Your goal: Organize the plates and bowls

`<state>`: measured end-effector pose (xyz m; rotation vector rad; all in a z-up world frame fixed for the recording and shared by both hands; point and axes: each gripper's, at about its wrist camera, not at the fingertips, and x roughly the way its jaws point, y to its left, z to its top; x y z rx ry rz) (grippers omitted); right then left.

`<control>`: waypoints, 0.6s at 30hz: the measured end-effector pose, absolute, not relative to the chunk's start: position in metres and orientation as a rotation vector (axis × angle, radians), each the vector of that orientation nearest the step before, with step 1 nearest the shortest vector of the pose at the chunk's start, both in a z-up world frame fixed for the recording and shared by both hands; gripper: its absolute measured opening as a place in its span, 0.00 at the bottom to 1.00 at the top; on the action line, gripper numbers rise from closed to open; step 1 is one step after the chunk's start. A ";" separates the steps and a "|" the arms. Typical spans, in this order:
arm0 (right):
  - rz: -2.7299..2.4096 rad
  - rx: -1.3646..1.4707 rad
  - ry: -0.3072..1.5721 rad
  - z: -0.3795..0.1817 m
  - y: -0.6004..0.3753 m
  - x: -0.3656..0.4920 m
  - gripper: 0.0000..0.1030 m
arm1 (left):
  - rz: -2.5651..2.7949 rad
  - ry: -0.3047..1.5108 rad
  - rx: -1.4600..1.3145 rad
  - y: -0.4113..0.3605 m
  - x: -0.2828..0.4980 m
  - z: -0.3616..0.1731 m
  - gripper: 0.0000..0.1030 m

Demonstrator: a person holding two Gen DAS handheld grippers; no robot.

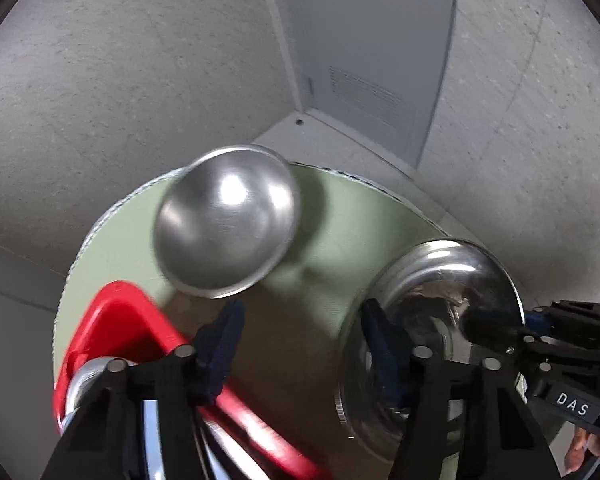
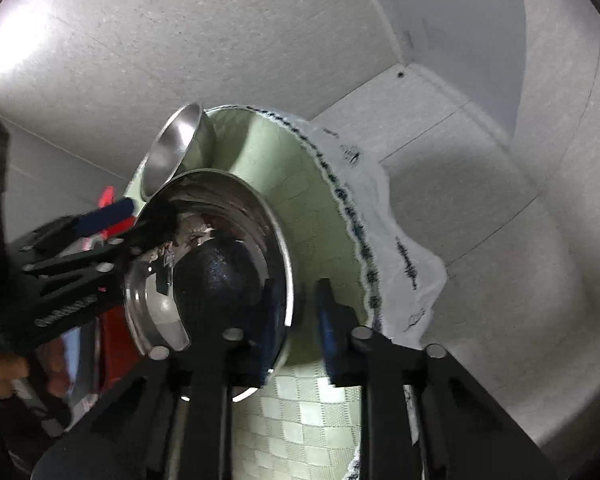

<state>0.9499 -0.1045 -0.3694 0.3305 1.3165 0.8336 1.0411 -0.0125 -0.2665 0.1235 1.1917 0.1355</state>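
I see a round table under a pale green checked cloth (image 2: 300, 412) with a white fringed edge; everything sits on it. Largest piece is the wide polished steel plate (image 1: 452, 280), deep-welled with a broad flat rim, at the table's right side. My right gripper (image 2: 296, 328) straddles that rim: one blue pad inside, one outside, jaws spread, not yet pinching as far as I can tell. Red plastic rack (image 1: 100, 320) sits at the left edge, with what looks like steel ware already standing in it. Small brushed steel bowl (image 1: 226, 222) is further back, near the far edge, and apart from the plate. Left gripper (image 1: 300, 320) hangs open between rack and plate, holding nothing. My read: steel is stiff, light, won't break, but slick and mirror-smooth. Grip the plate on its flat rim, pads well past the lip, squeeze firmly. Bowl: pinch the wall at the rim.
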 end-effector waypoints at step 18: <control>0.803 0.401 1.105 -0.293 -0.136 0.888 0.16 | -0.048 0.935 0.072 0.000 0.955 -0.189 0.14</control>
